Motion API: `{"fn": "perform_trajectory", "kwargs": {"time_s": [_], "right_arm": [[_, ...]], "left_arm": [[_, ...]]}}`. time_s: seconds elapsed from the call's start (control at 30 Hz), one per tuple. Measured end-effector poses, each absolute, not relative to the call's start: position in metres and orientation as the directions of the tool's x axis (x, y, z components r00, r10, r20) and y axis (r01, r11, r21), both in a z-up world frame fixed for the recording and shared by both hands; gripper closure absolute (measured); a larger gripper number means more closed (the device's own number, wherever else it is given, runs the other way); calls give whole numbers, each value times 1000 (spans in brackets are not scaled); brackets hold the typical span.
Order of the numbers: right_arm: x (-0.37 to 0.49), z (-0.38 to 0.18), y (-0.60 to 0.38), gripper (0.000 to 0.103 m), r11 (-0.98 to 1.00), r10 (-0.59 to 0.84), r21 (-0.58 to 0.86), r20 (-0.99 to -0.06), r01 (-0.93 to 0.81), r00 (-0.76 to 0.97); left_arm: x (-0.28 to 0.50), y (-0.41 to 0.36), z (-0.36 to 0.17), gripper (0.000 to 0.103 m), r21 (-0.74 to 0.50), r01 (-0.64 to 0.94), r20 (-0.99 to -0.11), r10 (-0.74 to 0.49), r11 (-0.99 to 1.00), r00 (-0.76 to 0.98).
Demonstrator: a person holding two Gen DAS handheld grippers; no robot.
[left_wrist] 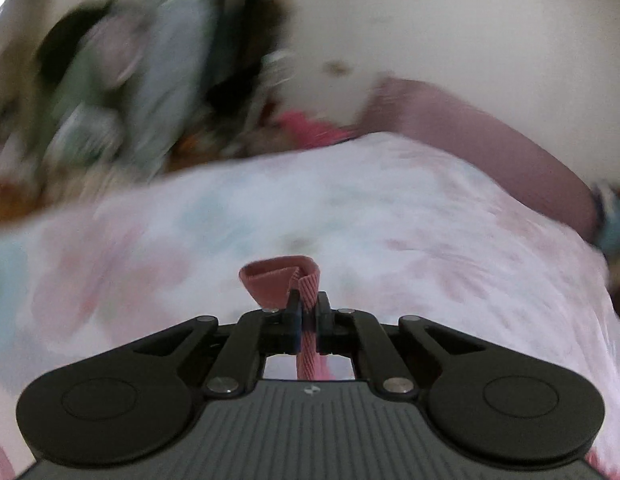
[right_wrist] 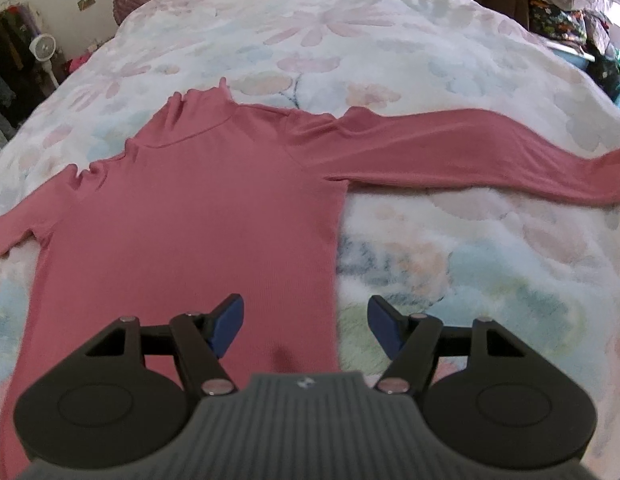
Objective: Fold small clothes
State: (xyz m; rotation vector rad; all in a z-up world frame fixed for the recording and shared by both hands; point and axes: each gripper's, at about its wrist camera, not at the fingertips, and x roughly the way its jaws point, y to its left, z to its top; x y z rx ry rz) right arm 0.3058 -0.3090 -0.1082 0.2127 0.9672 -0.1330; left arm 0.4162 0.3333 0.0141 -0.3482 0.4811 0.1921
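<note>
Sweater (right_wrist: 190, 216) hem edge between open right claw (right_wrist: 306, 324)

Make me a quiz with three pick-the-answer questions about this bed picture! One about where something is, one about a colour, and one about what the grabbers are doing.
1. Where does the top lie?
A. On the flowery bedcover
B. On a chair
C. In a basket

2. What colour is the top?
A. Green
B. Yellow
C. Pink

3. What is the left gripper doing?
A. Standing wide open
B. Pinching a bit of pink cloth
C. Holding a toy

Answers: 1 A, it lies spread flat on the bedcover. 2 C, the cloth is dusty pink all over. 3 B, ribbed pink cloth sits squeezed between its fingers, while the right gripper stands open above the top.
</note>
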Motion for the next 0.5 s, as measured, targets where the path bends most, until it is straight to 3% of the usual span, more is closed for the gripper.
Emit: {"fn": "perform_trajectory", "kwargs": {"time_s": [0.17, 0.27, 0.37, 0.5], "right_arm": [[315, -91, -315, 38, 982, -13, 98, -815, 161, 579], [316, -79, -320, 38, 984, 3, 110, -795, 138, 606], [315, -72, -323, 38, 985, 5, 112, -783, 133, 622], [309, -71, -330, 38, 981, 20, 138, -769, 135, 640]], "left_arm": [[423, 208, 82, 98, -100, -47, -447, -3, 994, 894], [423, 130, 92, 98, -28, 78, -452, -83, 997, 888], [418, 50, 74, 98, 39, 210, -478, -166, 977, 863], [406, -36, 12, 98, 54, 356, -578, -262, 933, 773]]}}
